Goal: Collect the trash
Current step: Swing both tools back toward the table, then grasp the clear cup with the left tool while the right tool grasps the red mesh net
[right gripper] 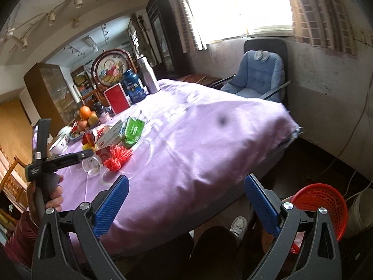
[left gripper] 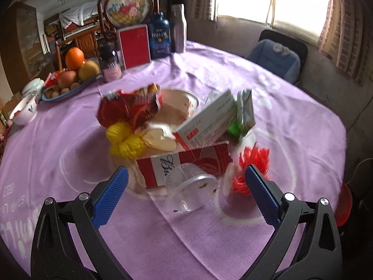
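Purple-clothed table (left gripper: 70,144) held trash heap; left gripper (left gripper: 186,177), fingers spread, framed clear cup (left gripper: 191,191) for pickup; right gripper (right gripper: 186,186) spread, empty, waiting near red basket (right gripper: 324,205).

Clear cup (left gripper: 190,190) tipped; cartons (left gripper: 186,163) heaped behind.

We count three mesh bundles (left gripper: 126,140) – yellow, orange, red – two cartons (left gripper: 207,123), one clear cup (left gripper: 191,191), three bottles far (left gripper: 159,37), two bowls left (left gripper: 24,110).

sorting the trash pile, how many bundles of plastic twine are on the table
2: a yellow twine bundle at the pile's left, a red-orange twine bundle at its right beside the clear cup. More may be hidden underneath.
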Demonstrator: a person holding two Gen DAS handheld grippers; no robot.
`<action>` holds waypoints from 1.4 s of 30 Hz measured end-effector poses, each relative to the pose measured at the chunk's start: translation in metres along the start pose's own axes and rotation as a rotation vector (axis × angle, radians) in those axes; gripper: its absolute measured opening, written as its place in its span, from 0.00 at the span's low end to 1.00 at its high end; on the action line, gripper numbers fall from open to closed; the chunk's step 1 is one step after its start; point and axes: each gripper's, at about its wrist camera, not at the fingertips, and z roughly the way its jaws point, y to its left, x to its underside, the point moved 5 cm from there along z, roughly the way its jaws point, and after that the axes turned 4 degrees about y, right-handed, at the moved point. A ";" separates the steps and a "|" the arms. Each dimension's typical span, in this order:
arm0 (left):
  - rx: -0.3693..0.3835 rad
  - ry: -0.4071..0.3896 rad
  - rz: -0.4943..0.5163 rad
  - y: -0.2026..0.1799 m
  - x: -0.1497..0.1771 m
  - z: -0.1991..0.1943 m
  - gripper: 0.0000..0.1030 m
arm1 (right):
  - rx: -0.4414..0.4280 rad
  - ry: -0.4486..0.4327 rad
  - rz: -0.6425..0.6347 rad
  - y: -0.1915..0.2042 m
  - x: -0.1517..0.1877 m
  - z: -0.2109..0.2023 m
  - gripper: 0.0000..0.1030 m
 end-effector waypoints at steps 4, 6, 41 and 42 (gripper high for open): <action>-0.048 0.044 0.012 0.004 0.006 0.018 0.93 | -0.040 0.027 -0.028 0.021 -0.001 0.019 0.94; -0.100 0.046 0.020 0.008 0.007 0.021 0.93 | -0.057 0.041 -0.045 0.031 0.000 0.027 0.94; -0.078 0.218 -0.114 0.085 0.042 0.038 0.95 | -0.150 0.218 -0.288 0.183 -0.017 0.155 0.94; -0.078 0.218 -0.113 0.085 0.042 0.038 0.95 | -0.150 0.224 -0.287 0.184 -0.018 0.159 0.92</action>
